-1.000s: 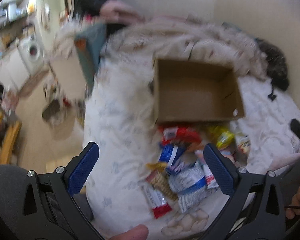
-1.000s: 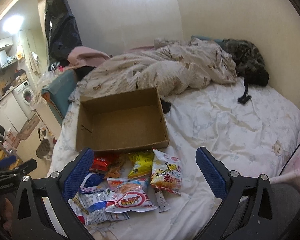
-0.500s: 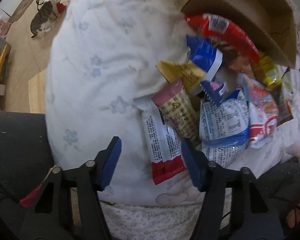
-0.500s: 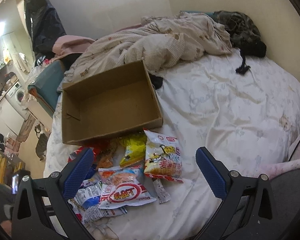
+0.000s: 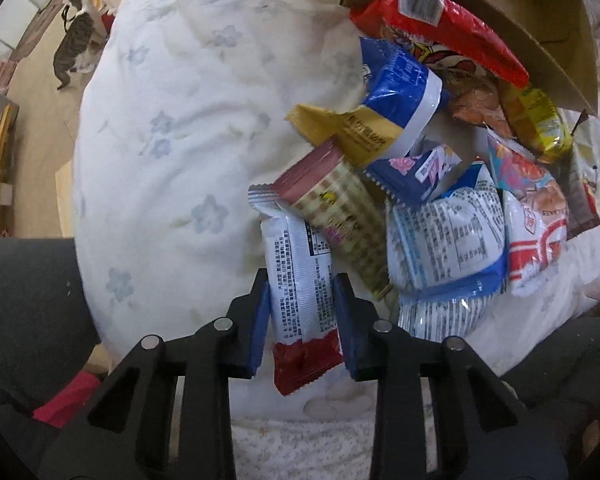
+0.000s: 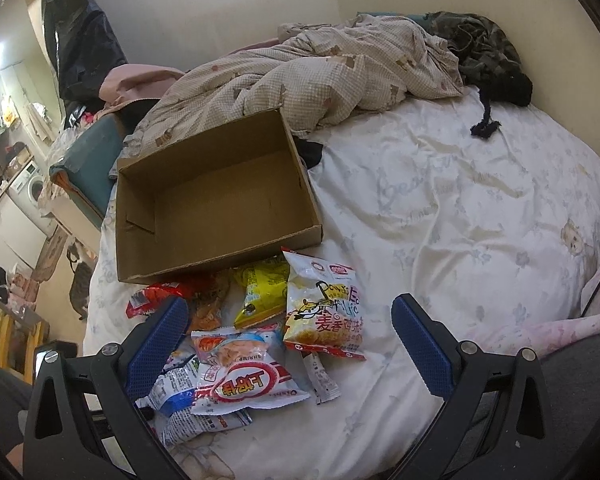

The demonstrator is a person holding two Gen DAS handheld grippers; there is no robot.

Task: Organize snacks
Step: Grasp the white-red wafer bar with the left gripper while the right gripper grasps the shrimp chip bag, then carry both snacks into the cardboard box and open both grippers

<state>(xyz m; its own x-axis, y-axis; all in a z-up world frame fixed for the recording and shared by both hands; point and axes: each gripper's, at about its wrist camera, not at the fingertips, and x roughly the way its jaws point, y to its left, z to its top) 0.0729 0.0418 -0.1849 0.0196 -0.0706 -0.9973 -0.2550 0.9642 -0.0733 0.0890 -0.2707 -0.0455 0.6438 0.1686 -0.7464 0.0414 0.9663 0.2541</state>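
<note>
So far nothing is stowed: the cardboard box (image 6: 216,200) lies open on the bed (image 6: 460,208) with its floor bare, and every snack is outside it, heaped on the sheet against its near wall. Item in hand: a long white wrapper with a red end (image 5: 304,300), lying at the near left edge of the heap, with the left gripper (image 5: 302,320) pointing down over it; its jaws are closing with the wrapper between them, the blue pads at or almost at its sides, and it has not left the sheet. Adjoining items, left wrist view: a checked maroon-ended biscuit pack (image 5: 340,216) overlapping the wrapper's far end, a blue and white pouch (image 5: 448,240) to the right, a yellow and blue pack (image 5: 380,120) beyond, and a red bag (image 5: 452,36) against the box. Further items, right wrist view: a shrimp cracker bag (image 6: 244,380), a yellow pouch (image 6: 260,292), a chicken-print bag (image 6: 324,308) and a thin sachet (image 6: 320,376). Right gripper (image 6: 288,344): jaws wide apart, empty, hovering above the heap. Remaining, by my estimate: practically the whole job, first pick included. Surroundings: a rumpled checked quilt (image 6: 320,68) beyond the box; a cat (image 5: 76,48) on the floor to the left.
</note>
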